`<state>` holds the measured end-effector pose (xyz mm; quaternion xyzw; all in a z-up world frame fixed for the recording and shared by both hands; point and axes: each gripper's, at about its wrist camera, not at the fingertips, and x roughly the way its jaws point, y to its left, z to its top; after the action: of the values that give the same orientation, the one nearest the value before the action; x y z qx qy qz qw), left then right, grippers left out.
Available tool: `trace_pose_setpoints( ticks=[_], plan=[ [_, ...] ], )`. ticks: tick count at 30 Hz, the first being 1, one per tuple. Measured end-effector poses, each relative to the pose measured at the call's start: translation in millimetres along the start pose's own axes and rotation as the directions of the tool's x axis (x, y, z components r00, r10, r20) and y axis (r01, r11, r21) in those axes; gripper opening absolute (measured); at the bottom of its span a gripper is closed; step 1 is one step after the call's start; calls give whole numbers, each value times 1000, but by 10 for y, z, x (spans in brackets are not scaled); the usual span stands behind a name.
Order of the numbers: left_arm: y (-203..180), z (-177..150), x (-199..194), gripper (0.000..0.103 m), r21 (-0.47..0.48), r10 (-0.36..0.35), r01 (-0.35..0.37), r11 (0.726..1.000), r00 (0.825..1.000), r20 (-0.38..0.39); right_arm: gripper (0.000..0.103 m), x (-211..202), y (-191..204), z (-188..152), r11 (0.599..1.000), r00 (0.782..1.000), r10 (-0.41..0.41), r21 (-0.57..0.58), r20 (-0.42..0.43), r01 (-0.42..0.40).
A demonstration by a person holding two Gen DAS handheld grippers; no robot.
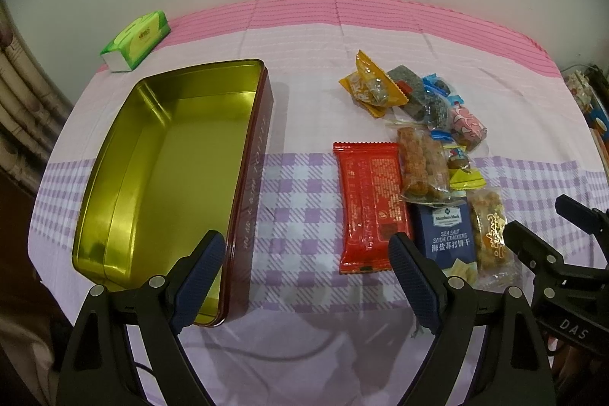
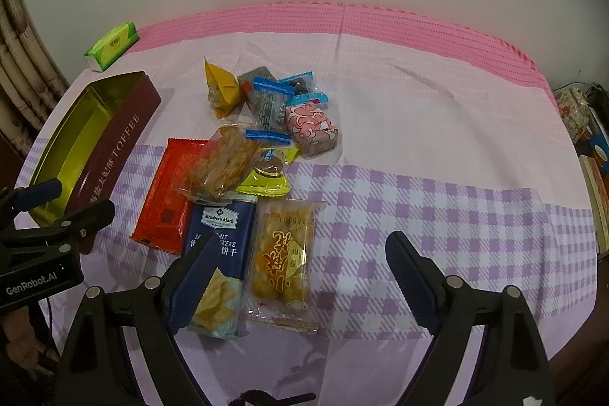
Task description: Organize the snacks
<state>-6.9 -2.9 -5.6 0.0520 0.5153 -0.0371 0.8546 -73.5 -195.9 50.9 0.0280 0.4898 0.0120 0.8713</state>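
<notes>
An open maroon toffee tin [image 1: 167, 170] with a gold, empty inside stands on the left of the table; it also shows in the right wrist view [image 2: 114, 155]. A pile of wrapped snacks lies to its right: a red packet [image 1: 371, 208], a blue soda cracker pack [image 2: 222, 253], a clear pack of fried puffs [image 2: 283, 253], an orange pouch [image 1: 371, 88] and a pink-patterned one [image 2: 312, 126]. My left gripper [image 1: 306, 250] is open and empty between tin and red packet. My right gripper [image 2: 300, 250] is open and empty above the puffs pack.
A green tissue pack [image 1: 135, 40] lies at the back left near the wall. The table carries a pink and purple checked cloth [image 2: 456, 196]. Cluttered items [image 2: 586, 124] stand beyond the right edge. A curtain [image 1: 23, 94] hangs at the left.
</notes>
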Motion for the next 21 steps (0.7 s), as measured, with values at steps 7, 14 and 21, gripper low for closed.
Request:
trace_pose_setpoints(
  ticks=[7, 14, 21],
  plan=[
    [2, -22, 7, 88, 0, -6, 6, 1000, 1000, 0, 86, 9, 1, -1, 1000, 1000, 2, 1, -7, -2],
    [-7, -38, 4, 88, 1, -5, 5, 1000, 1000, 1, 82, 31, -1, -12, 1000, 1000, 3, 3, -17, -3],
    [-7, -9, 1, 88, -1, -1, 1, 1000, 1000, 1, 80, 43, -1, -28, 1000, 1000, 5, 6, -29, -4]
  ],
)
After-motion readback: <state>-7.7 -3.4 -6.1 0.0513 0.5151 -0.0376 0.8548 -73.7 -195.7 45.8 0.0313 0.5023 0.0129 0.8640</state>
